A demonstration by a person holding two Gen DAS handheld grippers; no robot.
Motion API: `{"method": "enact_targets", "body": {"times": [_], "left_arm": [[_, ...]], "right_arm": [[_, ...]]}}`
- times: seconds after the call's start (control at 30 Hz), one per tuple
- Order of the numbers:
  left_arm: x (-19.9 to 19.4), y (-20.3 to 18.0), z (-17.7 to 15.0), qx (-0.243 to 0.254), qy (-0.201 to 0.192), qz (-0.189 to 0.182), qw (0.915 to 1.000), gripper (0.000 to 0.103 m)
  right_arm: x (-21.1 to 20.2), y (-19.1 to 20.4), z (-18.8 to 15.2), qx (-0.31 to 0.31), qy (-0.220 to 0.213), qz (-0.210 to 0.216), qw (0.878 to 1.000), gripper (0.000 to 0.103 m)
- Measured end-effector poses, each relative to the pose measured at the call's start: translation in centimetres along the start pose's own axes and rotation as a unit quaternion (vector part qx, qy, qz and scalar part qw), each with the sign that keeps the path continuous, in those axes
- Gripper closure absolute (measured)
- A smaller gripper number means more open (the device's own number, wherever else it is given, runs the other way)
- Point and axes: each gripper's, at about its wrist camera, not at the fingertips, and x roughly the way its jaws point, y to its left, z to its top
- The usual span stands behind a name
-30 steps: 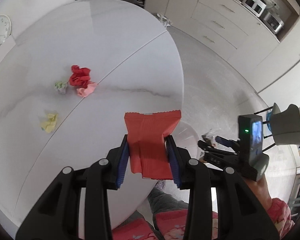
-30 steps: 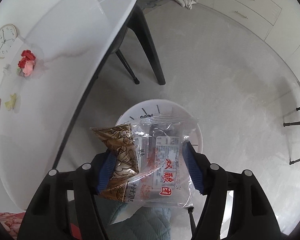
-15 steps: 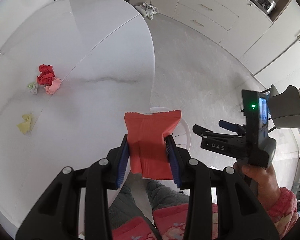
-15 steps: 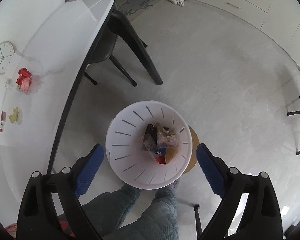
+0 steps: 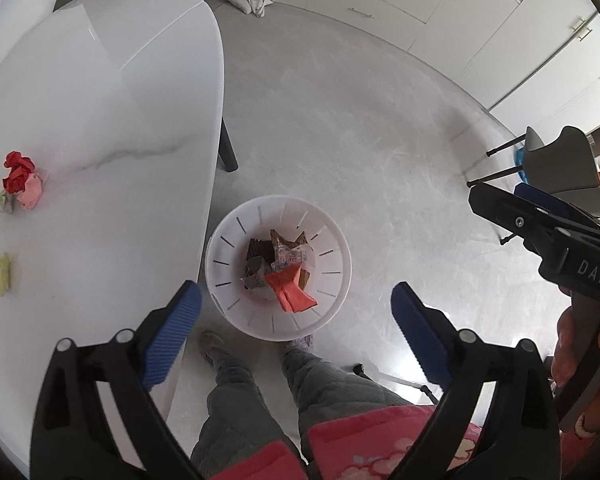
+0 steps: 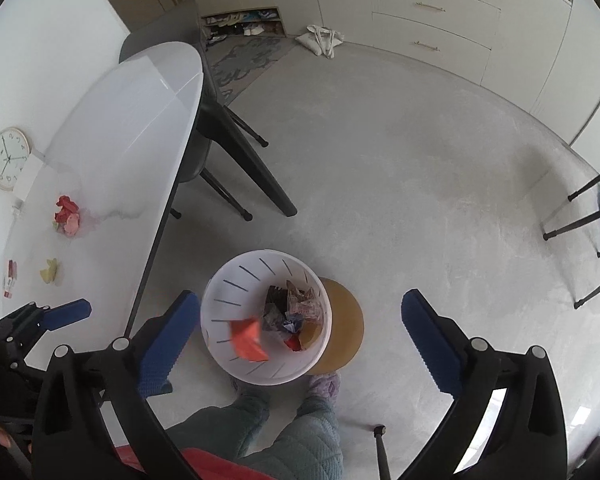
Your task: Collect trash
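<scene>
On the white table [image 5: 100,128], at your nine o'clock, crumpled red and pink paper [image 5: 20,180] lies near a yellow scrap [image 5: 1,280]. Your left gripper [image 5: 296,316] hangs over the floor with its blue pads spread wide, gripping nothing. Just beyond it at twelve o'clock the white bin [image 5: 332,248] stands on the floor beside the table edge; the red wrapper [image 5: 294,294] lies inside against the near wall, on other wrappers. Your right gripper [image 6: 300,330] is likewise wide apart and empty above the same bin.
</scene>
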Motion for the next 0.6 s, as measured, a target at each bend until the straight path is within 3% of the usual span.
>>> {"method": "enact_targets", "body": {"times": [0.27,0.6], "left_arm": [[-1.5,0.5,0.0,-0.005,-0.026,0.015,0.9995,0.008],[-3.3,2.8,-0.7,-0.033,-0.049,0.040,0.9974,0.008]], "right_arm": [[0.2,-0.2,-0.1,0.011,0.008,0.000,1.000,0.003],[-0.3,3.3,0.3,-0.013,0.004,0.010,1.000,0.003]]}}
